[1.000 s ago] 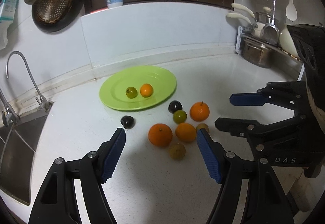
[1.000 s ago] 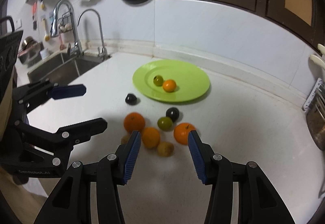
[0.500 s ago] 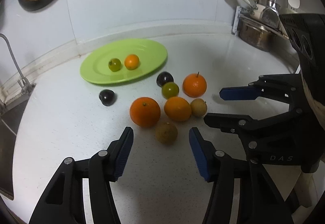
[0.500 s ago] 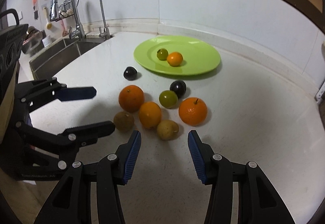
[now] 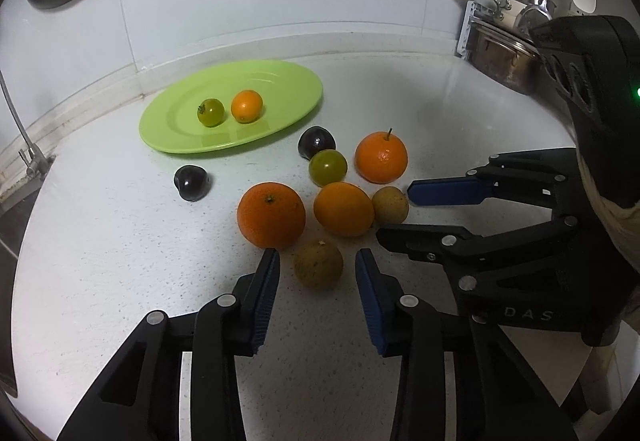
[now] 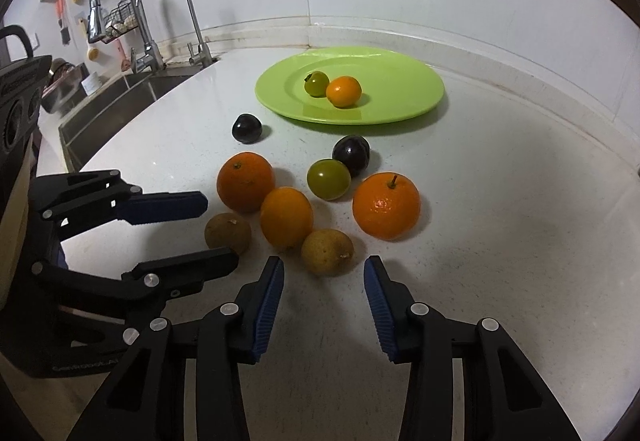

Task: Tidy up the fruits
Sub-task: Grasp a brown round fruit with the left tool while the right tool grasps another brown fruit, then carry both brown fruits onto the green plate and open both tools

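The left hand-held gripper [image 5: 316,267], released, has a brown fruit [image 5: 319,268] just between its fingertips; the right hand-held gripper [image 6: 324,273], also released, faces another brown fruit [image 6: 327,252]

Your white speckled bench [image 5: 100,261] carries a green plate [image 5: 280,89] near the back wall. In front of it, directly on the bench, lie two dark plums [image 5: 192,181] [image 5: 316,141], a green fruit [image 5: 328,167], three oranges [image 5: 271,215] [image 5: 343,208] [image 5: 381,157] and two brown fruits [image 5: 319,268] [image 5: 390,205].
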A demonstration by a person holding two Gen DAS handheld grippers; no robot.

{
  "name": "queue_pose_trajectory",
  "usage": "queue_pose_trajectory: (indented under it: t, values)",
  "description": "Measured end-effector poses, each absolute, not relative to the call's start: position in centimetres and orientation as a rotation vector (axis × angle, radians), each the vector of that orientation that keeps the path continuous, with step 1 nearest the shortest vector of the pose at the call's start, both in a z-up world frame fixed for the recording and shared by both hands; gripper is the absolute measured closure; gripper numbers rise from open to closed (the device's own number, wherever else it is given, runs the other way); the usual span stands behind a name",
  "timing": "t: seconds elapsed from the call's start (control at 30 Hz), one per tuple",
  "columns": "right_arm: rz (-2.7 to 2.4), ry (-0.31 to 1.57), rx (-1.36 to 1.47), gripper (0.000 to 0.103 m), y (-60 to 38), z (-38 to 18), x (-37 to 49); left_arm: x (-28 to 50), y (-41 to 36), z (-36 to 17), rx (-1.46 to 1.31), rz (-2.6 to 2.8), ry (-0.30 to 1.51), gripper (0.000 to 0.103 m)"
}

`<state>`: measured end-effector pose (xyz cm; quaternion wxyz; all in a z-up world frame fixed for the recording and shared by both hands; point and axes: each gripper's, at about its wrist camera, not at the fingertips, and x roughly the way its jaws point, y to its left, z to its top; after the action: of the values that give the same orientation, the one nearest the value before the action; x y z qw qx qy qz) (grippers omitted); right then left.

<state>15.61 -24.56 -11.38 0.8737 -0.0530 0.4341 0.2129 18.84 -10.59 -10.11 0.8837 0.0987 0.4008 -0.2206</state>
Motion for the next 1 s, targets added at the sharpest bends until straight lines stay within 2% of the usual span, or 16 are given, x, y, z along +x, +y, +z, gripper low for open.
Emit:
queue_pose_trajectory:
  t: [0.23,0.33,1.0]
  values:
    - [0.445,0.922,-0.11,0.066,-24.4,-12.0,16.5,19.3,-10.8,-10.4,0.195,-0.468,0.862,0.07]
    - [0.448,0.921,-0.106,0.073,-24.5,-12.2,16.5,19.4,-10.7,-10.5,0.194,-0.468,0.866,0.075]
    - [0.42,0.864,-0.058,0.073,-24.2,-8.9,13.6,17.6,-9.0,-7.4,0.169,-0.471,0.802,0.075]
